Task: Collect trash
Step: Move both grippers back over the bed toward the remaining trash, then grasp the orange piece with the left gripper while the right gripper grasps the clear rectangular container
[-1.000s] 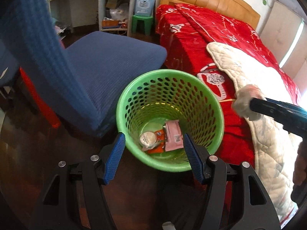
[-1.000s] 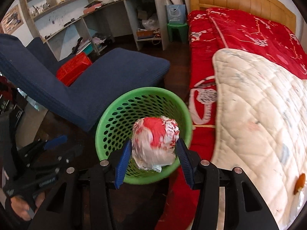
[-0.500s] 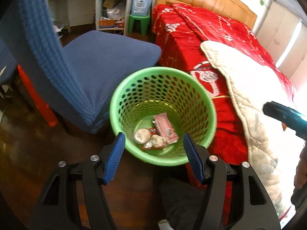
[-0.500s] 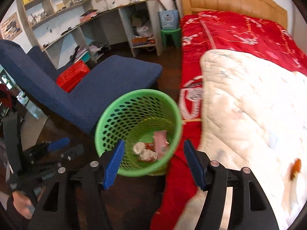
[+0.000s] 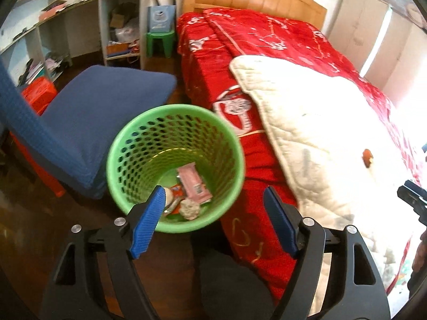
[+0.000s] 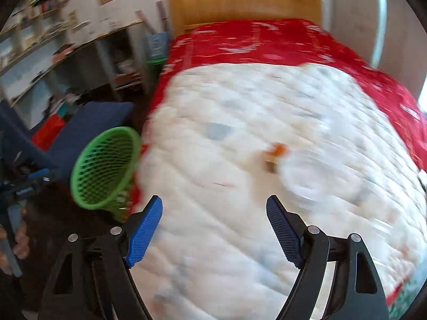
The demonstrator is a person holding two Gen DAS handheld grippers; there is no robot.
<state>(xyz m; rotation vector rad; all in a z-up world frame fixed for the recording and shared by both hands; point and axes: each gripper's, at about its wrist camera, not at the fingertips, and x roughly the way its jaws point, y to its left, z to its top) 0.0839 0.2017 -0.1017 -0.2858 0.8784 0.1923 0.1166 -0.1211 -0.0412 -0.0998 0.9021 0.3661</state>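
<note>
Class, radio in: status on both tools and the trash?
Both tools open, empty: left, right. Crumpled wad in green basket. Orange scrap on white quilt. Path unobstructed.

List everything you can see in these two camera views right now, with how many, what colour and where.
basket: one, green, on the floor between chair and bed
pink wrapper: one, pink, in the basket
crumpled wad: one, whitish, in the basket
orange scrap: one, orange, on the quilt
quilt: one, cream, on the bed
bedspread: one, red, under the quilt
chair: one, blue, left of the basket
stool: one, green, by the headboard
left gripper: one, black with blue fingers, open over the basket
right gripper: one, black with blue fingers, open over the quilt
</note>
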